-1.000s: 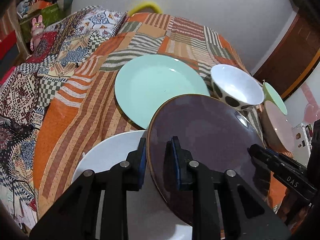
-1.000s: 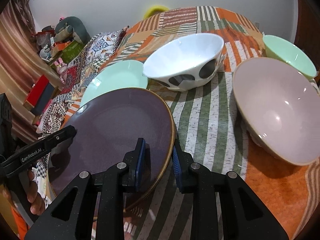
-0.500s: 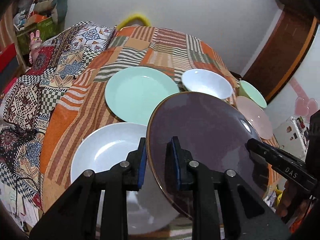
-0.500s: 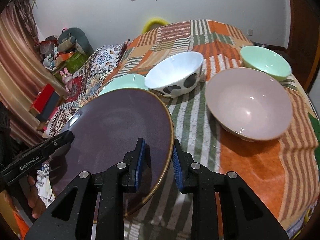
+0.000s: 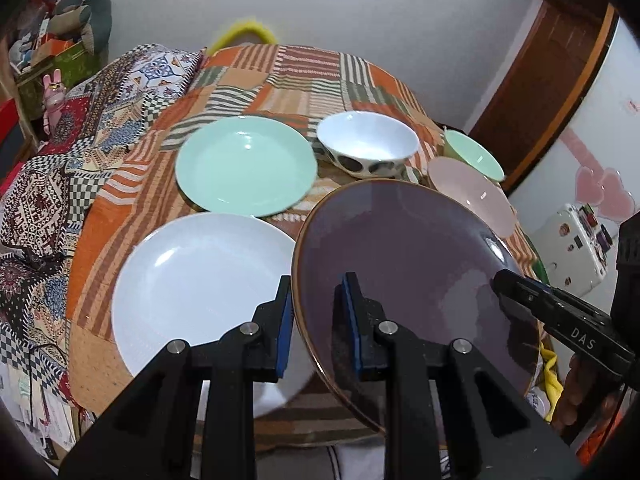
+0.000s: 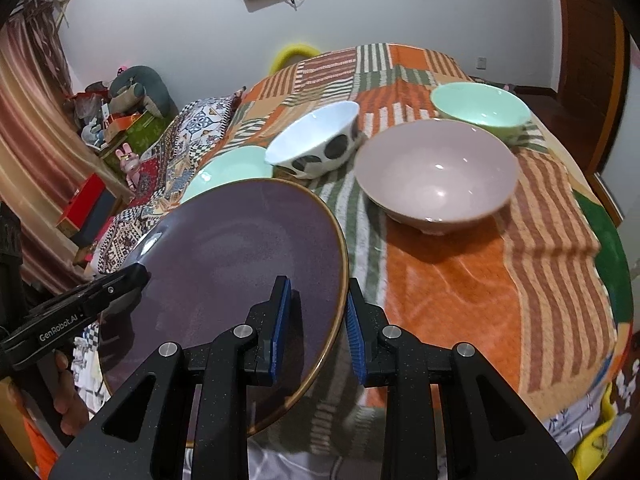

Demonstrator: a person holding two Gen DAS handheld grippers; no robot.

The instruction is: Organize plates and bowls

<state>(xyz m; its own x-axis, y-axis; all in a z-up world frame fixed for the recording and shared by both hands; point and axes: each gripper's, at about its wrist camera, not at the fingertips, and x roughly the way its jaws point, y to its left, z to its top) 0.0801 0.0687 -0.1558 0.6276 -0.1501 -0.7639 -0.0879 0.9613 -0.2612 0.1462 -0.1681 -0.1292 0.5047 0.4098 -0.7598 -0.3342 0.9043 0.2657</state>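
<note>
A dark purple plate with a gold rim hangs tilted above the near edge of the table. My left gripper is shut on its left rim, and my right gripper is shut on the right rim of this purple plate. Below, on the cloth, lie a white plate and a mint green plate. Further right stand a white bowl with dark spots, a pink bowl and a mint green bowl.
A patchwork striped cloth covers the round table. A yellow chair back shows behind its far edge. Patterned bedding and a cluttered shelf lie to the left, with a wooden door and a white box to the right.
Both grippers have lifted the purple plate and drawn back from the table together. The whole white plate and all three bowls now show below it.
</note>
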